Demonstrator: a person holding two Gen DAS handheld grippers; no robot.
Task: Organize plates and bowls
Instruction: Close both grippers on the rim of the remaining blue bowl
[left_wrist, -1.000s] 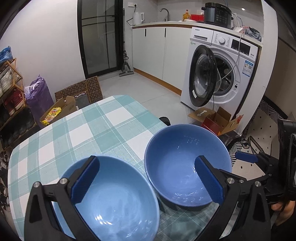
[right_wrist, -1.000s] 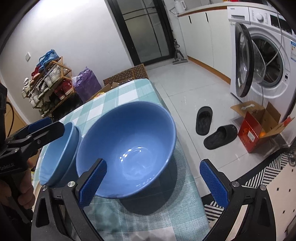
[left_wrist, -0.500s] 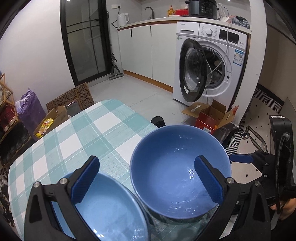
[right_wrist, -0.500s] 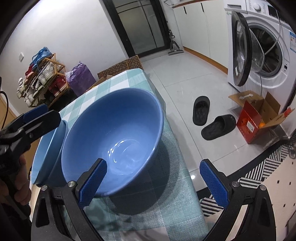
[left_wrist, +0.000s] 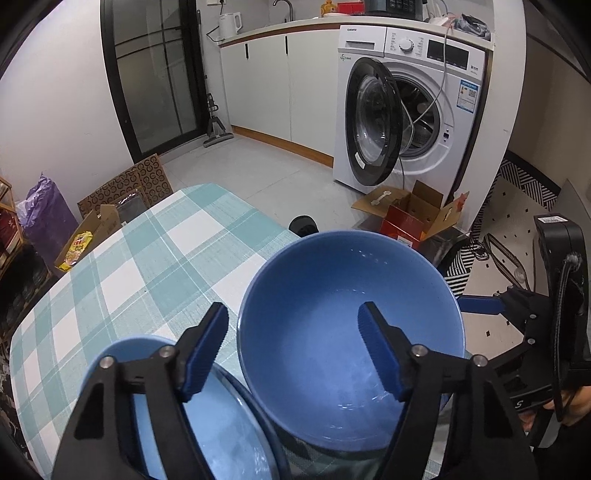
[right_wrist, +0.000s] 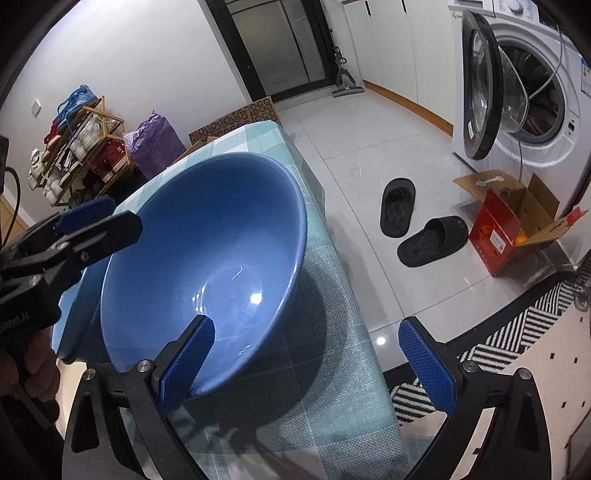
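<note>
Since the earlier frame: left gripper has drawn its pads inward and shifted right, so the near rim of the big bowl now sits between them; right gripper has dropped lower over the same bowl.

Left gripper: jaws closing, left pad outside the big bowl's wall, right pad inside, neither yet pressing.
Small bowl: under that gripper's left finger, touching the big bowl, on the checked tablecloth.
Big bowl: at the table's right edge, straddled by both grippers.
Right gripper: jaws spread wide, left pad inside the big bowl's near rim, right pad out over the cloth edge, gripping nothing.
Further right, beyond it: slippers, red box, washer with door open.
</note>
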